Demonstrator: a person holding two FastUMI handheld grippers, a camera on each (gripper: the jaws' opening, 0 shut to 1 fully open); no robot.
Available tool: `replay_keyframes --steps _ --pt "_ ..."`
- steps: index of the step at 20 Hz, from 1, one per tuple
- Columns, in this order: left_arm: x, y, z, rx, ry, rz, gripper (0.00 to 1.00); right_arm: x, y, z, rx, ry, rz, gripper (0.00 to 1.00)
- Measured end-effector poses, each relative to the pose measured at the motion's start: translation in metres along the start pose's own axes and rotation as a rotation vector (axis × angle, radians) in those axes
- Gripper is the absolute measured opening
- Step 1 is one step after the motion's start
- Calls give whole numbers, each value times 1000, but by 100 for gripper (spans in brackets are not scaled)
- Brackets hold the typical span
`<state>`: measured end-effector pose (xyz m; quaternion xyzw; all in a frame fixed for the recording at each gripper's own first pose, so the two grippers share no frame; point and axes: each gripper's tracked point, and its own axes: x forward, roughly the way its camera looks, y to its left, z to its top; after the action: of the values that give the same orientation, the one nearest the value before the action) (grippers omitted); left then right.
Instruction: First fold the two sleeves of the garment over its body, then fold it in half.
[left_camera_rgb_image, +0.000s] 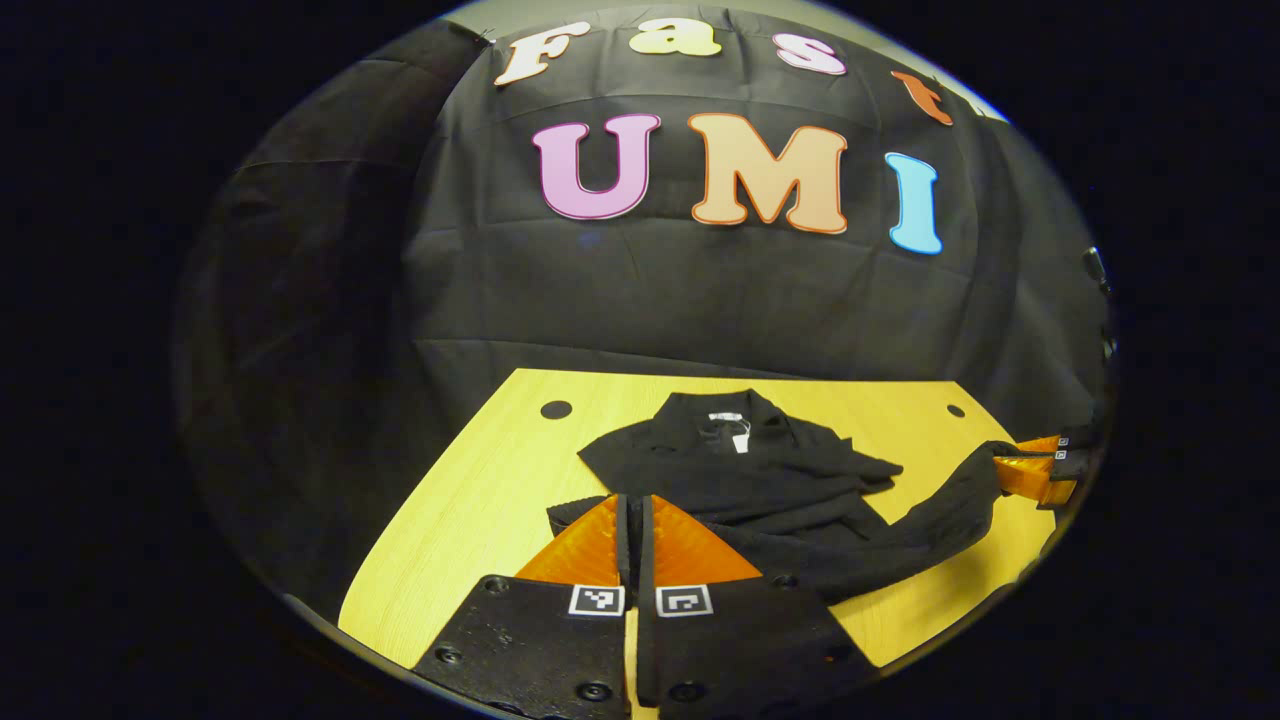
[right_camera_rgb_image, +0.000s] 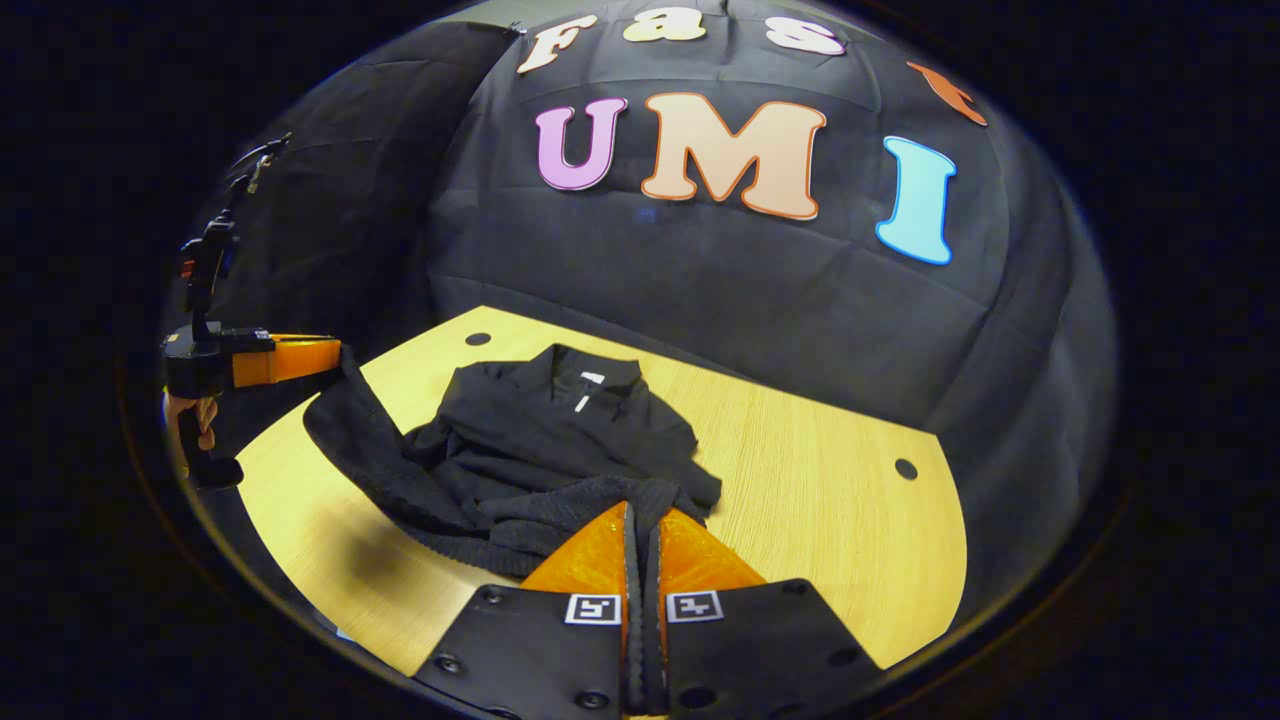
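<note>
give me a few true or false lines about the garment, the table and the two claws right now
1. The garment is black. True.
2. It lies on a yellow wooden table. True.
3. The left claw is wide open. False: it is shut on the garment's hem.
4. The garment is folded in half. False: it is bunched, collar at the far end.
5. The right claw grips fabric. True.
</note>
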<state>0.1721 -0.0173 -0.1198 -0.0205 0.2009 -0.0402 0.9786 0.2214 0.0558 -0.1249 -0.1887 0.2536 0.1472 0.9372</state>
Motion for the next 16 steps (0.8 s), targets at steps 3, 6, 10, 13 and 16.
replay_keyframes --steps 3,6,10,13,16 --pt "17 6 26 -12 -34 9 0 14 -9 30 18 -35 -12 2" --pt "35 8 54 -33 -74 7 0 28 -19 56 22 -59 -26 2" --pt "61 12 72 -31 -84 14 0 50 -29 85 39 -79 -39 2" --pt "80 15 75 -58 -87 30 0 70 -32 102 42 -85 -43 2" --pt "101 22 71 -74 -76 46 0 93 -33 112 39 -78 -44 2"
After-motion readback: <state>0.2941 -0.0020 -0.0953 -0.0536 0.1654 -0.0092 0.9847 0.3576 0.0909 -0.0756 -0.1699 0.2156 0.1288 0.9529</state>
